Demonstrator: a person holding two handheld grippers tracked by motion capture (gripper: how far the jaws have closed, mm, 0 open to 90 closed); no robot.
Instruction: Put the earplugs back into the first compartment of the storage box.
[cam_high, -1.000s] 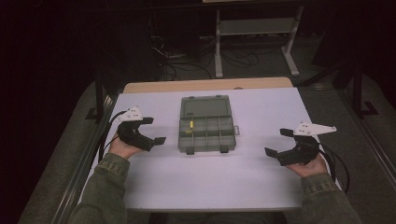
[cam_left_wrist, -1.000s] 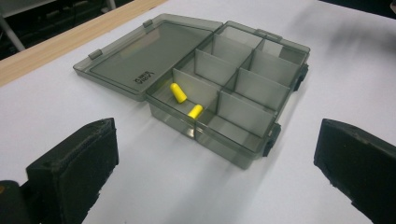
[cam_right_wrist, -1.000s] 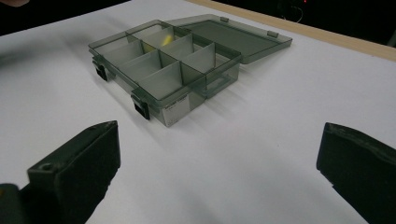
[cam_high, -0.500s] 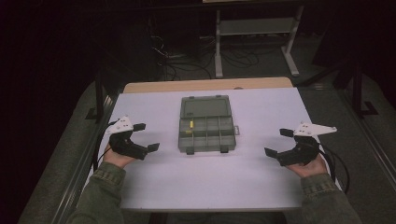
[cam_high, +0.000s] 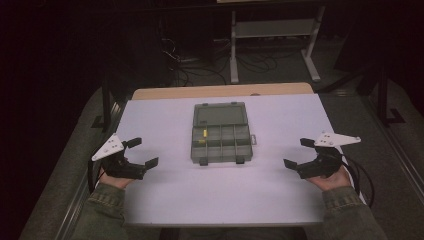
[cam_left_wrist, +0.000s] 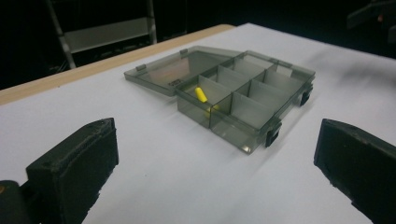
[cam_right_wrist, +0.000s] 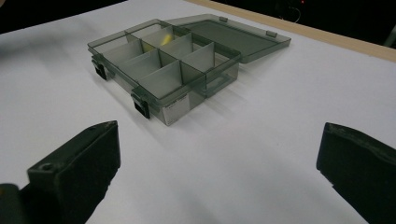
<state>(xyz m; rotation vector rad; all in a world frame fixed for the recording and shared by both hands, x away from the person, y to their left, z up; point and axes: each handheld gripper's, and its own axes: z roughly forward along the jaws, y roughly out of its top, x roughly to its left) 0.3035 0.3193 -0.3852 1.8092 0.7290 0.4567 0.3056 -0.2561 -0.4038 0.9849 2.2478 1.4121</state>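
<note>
A smoky grey compartment box (cam_high: 220, 141) lies open in the middle of the white table (cam_high: 165, 195), its lid (cam_high: 220, 115) folded flat toward the far side. A small yellow piece (cam_high: 203, 134) sits in a left compartment; it shows as a yellow capsule-like piece (cam_left_wrist: 201, 94) in the left gripper view and faintly through the dividers (cam_right_wrist: 156, 41) in the right gripper view. My left gripper (cam_high: 143, 152) rests open near the table's left edge. Over at the right edge, my right gripper (cam_high: 298, 154) is open too. Nothing lies between either pair of jaws.
A wooden strip (cam_high: 220, 91) borders the far side of the table. Beyond it stand a metal frame (cam_high: 272, 37) and cables (cam_high: 185, 65) on a dark floor. Black latches (cam_right_wrist: 142, 107) stick out from the box's near side.
My left gripper has drawn back from beside the box toward the table's left near edge. The right gripper and the box have stayed put.
</note>
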